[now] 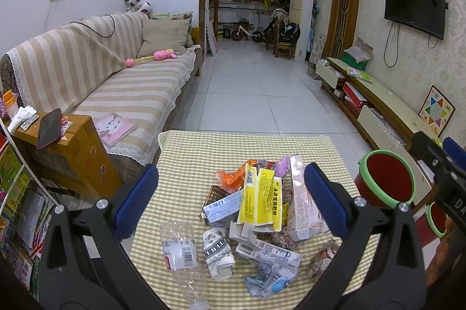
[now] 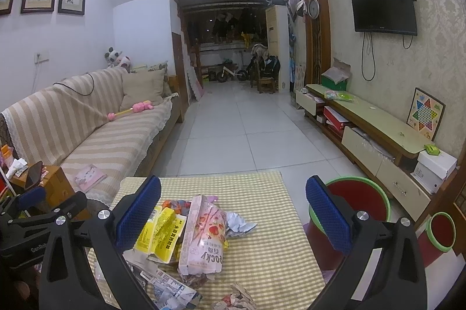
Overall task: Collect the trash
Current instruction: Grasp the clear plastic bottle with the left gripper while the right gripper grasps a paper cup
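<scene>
Item: table (image 1: 180,152), checked yellow cloth, bearing a loose heap of trash.
Contents: crushed clear bottle (image 1: 179,248) at near left; rolled printed paper (image 1: 217,248) beside it; yellow wrappers (image 1: 259,197) mid-heap; pink snack box (image 2: 204,234) leaning on them; crumpled foil (image 2: 240,224) to its right; torn blue-and-white packets (image 1: 268,254) nearest the cameras.
Receptacle: red bin with green rim (image 2: 356,199), just off the table's right edge; a smaller one (image 2: 441,231) farther right.
Left tongs (image 1: 231,197): wide apart, empty, poised above the heap.
Right tongs (image 2: 233,213): wide apart, empty, above the heap's right side, the bin behind the right finger.
Handling note: judged to be the first pick. The pink box was the easiest grasp for the right tongs; closing across its narrow width would avoid dragging neighbouring wrappers, and the carry to the bin was short.
</scene>
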Action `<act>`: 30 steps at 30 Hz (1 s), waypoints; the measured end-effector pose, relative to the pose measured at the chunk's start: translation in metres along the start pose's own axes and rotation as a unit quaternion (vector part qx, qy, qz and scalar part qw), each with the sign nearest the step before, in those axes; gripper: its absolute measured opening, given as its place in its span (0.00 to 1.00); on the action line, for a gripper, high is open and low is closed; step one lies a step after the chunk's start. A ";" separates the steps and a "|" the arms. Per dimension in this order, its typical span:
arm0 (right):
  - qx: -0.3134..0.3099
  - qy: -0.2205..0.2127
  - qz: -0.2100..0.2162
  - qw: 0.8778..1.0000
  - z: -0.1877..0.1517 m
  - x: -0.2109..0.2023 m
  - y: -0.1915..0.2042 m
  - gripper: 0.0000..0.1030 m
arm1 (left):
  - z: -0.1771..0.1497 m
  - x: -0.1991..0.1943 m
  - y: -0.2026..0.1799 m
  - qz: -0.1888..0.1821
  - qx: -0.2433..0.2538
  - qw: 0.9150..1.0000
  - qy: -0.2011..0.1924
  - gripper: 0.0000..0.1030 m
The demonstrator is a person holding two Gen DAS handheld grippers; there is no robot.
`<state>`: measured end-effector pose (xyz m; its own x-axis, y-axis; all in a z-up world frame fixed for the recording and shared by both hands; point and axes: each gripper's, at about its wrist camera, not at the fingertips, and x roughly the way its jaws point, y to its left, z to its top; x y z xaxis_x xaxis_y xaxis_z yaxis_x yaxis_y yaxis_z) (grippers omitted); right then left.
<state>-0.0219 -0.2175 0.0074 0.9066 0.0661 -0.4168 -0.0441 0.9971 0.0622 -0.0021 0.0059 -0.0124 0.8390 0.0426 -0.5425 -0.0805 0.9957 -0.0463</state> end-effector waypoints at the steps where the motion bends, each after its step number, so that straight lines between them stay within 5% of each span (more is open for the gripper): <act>1: -0.001 0.002 0.000 1.000 -0.001 0.001 0.000 0.93 | 0.001 0.002 0.001 0.002 0.000 1.000 0.002 0.95; 9: -0.049 0.098 0.061 0.992 -0.035 0.032 -0.002 0.93 | -0.037 0.027 0.029 -0.004 0.017 0.998 0.064 0.93; 12: -0.064 0.162 0.085 0.981 -0.063 0.049 0.004 0.93 | -0.063 0.046 0.035 -0.017 0.024 0.992 0.119 0.67; 14: -0.059 0.188 0.086 0.977 -0.078 0.054 0.002 0.93 | -0.078 0.058 0.038 -0.029 0.017 0.988 0.150 0.63; 22: -0.056 0.210 0.076 0.973 -0.091 0.050 -0.004 0.93 | -0.102 0.122 0.037 -0.034 0.007 0.971 0.237 0.63; 30: -0.058 0.215 0.109 0.969 -0.090 0.049 0.001 0.93 | -0.117 0.104 0.073 -0.013 -0.022 0.966 0.258 0.63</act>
<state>-0.0151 -0.2100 -0.0944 0.6132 0.2597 -0.7460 -0.2842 0.9537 0.0985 0.0162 0.0731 -0.1702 0.4627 -0.0402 -0.8856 -0.0949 0.9910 -0.0946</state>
